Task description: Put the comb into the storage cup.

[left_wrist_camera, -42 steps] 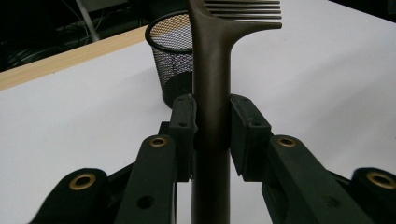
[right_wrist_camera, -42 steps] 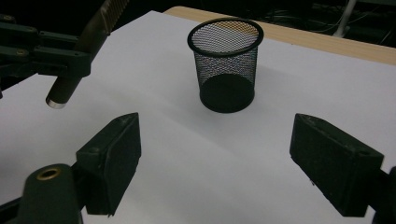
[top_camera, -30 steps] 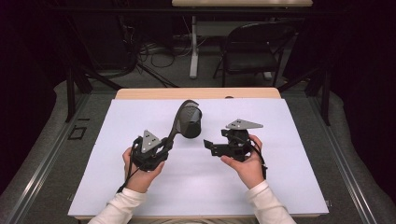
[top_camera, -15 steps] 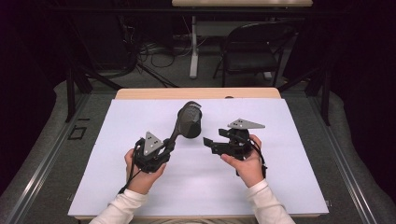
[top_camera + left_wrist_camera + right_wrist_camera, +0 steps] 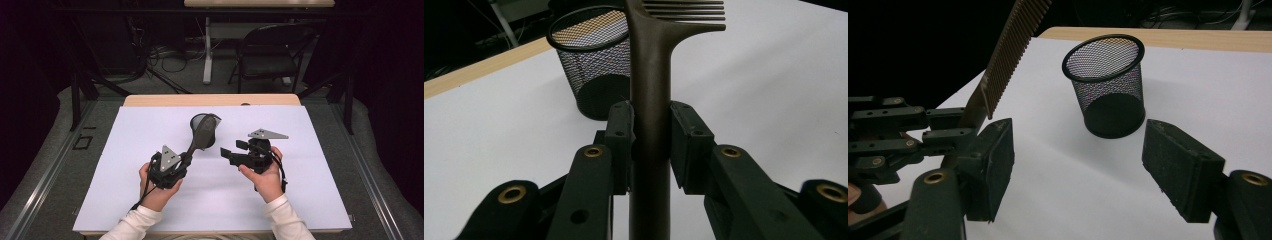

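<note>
Two grippers are over the white sheet (image 5: 125, 165) that covers the table, and I describe them from left to right as the high view shows them.

On the left side my left gripper (image 5: 181, 165) is clenched on a brown comb (image 5: 202, 136). In the left gripper view both pads (image 5: 620, 131) press on the flat handle of the comb, one on each side, and the handle stands straight up between them. The teeth are at the top of that view and they point to the right. In the high view the comb rises from the gripper in a slant, away from me and a little to the right, so its head lies in front of the black mesh cup (image 5: 198, 120).

This cup stands upright on the sheet, near the middle and toward the far edge. I see its round rim, and the wooden edge of the table (image 5: 150, 100) is behind it.

On the right side my right gripper (image 5: 227, 154) is held in the hand just above the sheet, near the comb but apart from it. Its jaws have just been closing, yet they are released: in the right gripper view I see only bare sheet and the cup farther off between the two pads (image 5: 992, 165).
</note>
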A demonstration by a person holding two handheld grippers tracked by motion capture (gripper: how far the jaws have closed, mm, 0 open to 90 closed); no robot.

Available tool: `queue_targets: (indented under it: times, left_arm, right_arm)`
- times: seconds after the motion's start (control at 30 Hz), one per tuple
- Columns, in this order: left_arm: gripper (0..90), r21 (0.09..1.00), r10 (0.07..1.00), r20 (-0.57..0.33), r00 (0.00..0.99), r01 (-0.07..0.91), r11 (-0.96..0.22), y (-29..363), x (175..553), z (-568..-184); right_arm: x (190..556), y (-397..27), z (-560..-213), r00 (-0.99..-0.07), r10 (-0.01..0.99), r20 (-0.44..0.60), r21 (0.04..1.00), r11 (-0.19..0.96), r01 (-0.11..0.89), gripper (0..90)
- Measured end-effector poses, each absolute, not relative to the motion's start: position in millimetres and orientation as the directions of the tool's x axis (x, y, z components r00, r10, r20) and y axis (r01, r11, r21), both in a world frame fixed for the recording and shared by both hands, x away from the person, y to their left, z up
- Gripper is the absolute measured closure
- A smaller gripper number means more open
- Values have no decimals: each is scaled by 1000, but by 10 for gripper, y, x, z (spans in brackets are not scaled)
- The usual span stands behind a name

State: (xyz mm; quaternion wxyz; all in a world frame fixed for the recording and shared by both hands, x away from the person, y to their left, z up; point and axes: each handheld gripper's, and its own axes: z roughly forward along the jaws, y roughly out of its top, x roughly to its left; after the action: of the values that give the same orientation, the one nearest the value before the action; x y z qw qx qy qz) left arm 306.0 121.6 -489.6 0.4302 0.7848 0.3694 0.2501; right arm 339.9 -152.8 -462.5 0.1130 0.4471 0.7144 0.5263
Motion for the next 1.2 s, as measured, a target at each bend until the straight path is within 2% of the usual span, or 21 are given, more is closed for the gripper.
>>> queue_targets:
  times: [0.27,0.47,0.63,0.9,1.2]
  left_arm:
    - [724,861,789,81,609,356,-363,1174,3034,-4937]
    - [724,858,782,85,617,353,-372,1147,3019,-4968]
    - [724,853,777,89,624,354,-383,1114,3010,-5003]
    - [724,852,768,93,634,349,-391,1081,2990,-5027]
    - [724,848,759,97,644,346,-402,1048,2971,-5045]
  right_arm:
    - [3384,-1545,-4613,-582,740,337,846,34,532,297]
    - [3395,-1556,-4632,-588,725,358,842,21,539,363]
    - [3410,-1602,-4640,-581,699,416,828,-26,561,436]
    - [3430,-1666,-4647,-559,668,492,799,-89,595,479]
    - [3436,-1657,-4657,-551,680,483,797,-81,598,456]
